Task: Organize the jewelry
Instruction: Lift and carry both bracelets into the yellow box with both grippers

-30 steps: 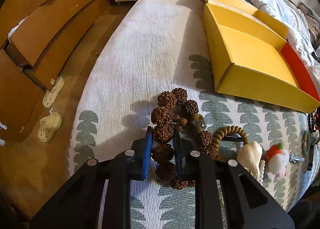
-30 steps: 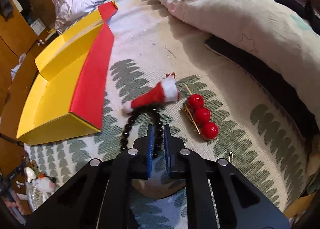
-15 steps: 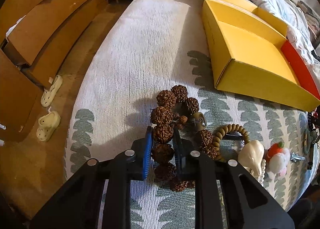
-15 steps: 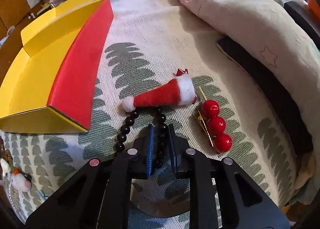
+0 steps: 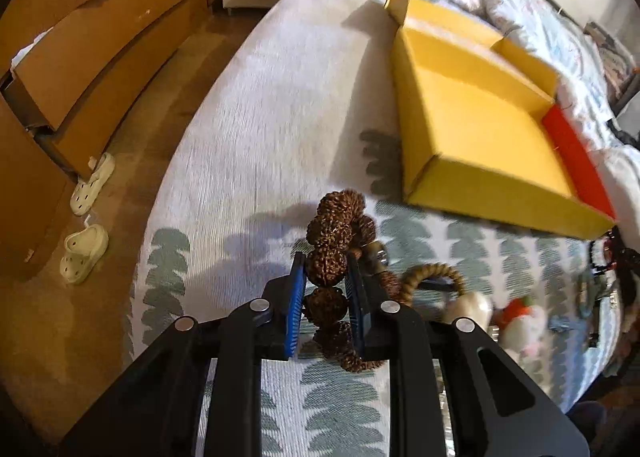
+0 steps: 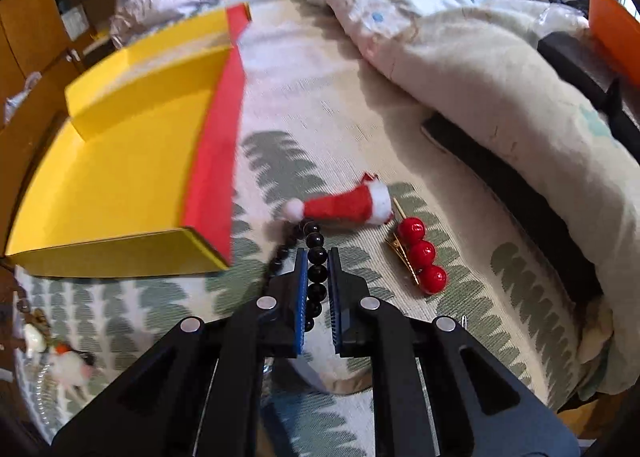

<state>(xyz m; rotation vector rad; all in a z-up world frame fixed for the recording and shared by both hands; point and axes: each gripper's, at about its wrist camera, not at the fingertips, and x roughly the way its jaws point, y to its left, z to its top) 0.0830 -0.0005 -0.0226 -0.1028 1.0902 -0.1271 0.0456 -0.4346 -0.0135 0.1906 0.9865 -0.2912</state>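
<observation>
My left gripper [image 5: 325, 263] is shut on a bracelet of large rough brown seed beads [image 5: 334, 226] and holds it lifted off the bedspread, with the rest hanging below the jaws. My right gripper [image 6: 318, 257] is shut on a string of small black beads [image 6: 315, 240], lifted a little, its far end near a small red Santa hat [image 6: 344, 206]. An open yellow box with a red flap [image 5: 476, 137] lies ahead on the bed; it also shows in the right wrist view [image 6: 120, 181].
A wooden bead ring [image 5: 430, 277], a shell [image 5: 470, 307] and a small plush charm [image 5: 520, 315] lie right of the left gripper. A red berry hair clip [image 6: 420, 255] lies right of the right gripper. Bedding [image 6: 480, 57] is piled behind. Slippers [image 5: 86, 247] sit on the floor by wooden drawers.
Both grippers have lifted with their bead strings held. The brown bracelet has come up off the bedspread; the black string has risen too. The views have shifted toward the yellow box.
</observation>
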